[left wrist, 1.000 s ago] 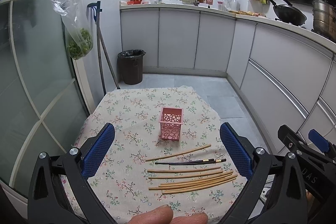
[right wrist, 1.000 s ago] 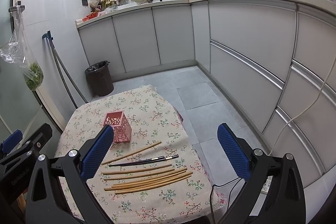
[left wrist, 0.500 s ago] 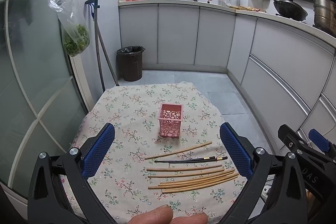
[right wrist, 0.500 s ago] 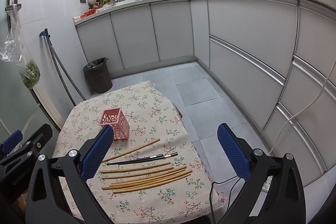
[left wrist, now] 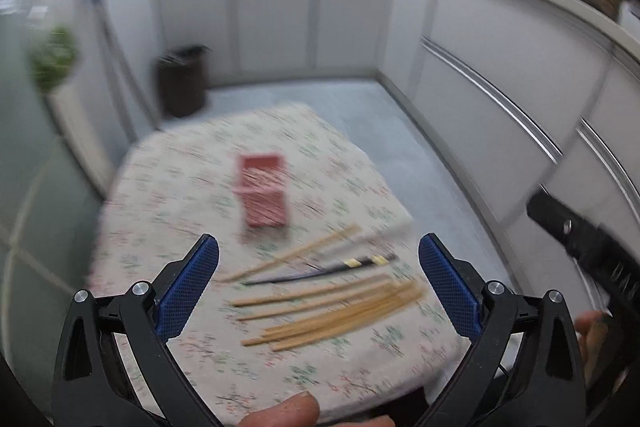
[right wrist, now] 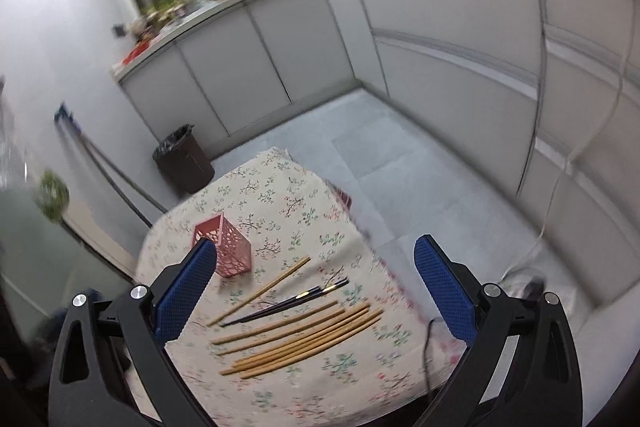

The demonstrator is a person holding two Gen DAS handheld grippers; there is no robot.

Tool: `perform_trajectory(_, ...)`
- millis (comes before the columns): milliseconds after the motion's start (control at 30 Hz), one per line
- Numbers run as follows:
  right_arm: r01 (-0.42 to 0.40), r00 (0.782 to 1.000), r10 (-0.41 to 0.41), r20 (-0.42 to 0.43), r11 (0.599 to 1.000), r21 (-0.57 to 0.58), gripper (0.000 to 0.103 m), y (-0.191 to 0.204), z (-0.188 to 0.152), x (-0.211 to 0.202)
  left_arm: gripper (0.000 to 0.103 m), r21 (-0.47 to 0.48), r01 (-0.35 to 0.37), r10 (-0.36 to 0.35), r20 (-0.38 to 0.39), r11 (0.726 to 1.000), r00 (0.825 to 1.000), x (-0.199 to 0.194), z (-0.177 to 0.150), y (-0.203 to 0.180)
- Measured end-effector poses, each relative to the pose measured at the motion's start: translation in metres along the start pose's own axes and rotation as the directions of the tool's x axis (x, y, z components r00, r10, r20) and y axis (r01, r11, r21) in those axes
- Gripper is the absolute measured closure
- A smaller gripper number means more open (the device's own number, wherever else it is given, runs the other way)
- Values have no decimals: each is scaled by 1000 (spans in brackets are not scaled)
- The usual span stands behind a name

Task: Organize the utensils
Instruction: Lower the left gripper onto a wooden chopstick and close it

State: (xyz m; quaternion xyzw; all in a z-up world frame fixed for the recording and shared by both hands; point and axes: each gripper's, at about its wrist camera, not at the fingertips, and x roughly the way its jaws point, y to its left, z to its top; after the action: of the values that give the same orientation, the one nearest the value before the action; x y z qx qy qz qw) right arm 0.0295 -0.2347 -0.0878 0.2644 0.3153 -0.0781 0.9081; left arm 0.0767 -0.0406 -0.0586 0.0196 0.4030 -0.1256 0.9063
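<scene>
Hovering wide open, both grippers approach loose chopsticks. Next: grasp one for the pink holder.

On the worktop the holder stands upright toward the far left, with chopsticks lying flat nearer the camera, fanned side by side. A dark pair lies between one stray stick and the main bunch, seemingly touching neither. A bin stands on the floor beyond the worktop.
</scene>
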Motion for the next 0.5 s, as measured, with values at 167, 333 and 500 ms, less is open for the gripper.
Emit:
perform_trajectory(167, -2, 994, 29, -108, 969, 247, 7, -60, 0, 37, 7, 116, 215, -184, -230, 970, 956, 84, 12, -30)
perform_trajectory(333, 69, 981, -13, -192, 955, 288, 7, -87, -13, 81, 7, 248, 190, -86, -378, 950, 922, 170, 12, -54)
perform_trajectory(500, 16, 933, 139, -332, 906, 423, 7, -109, -29, 126, 8, 312, 174, -8, -470, 934, 883, 236, 14, -49)
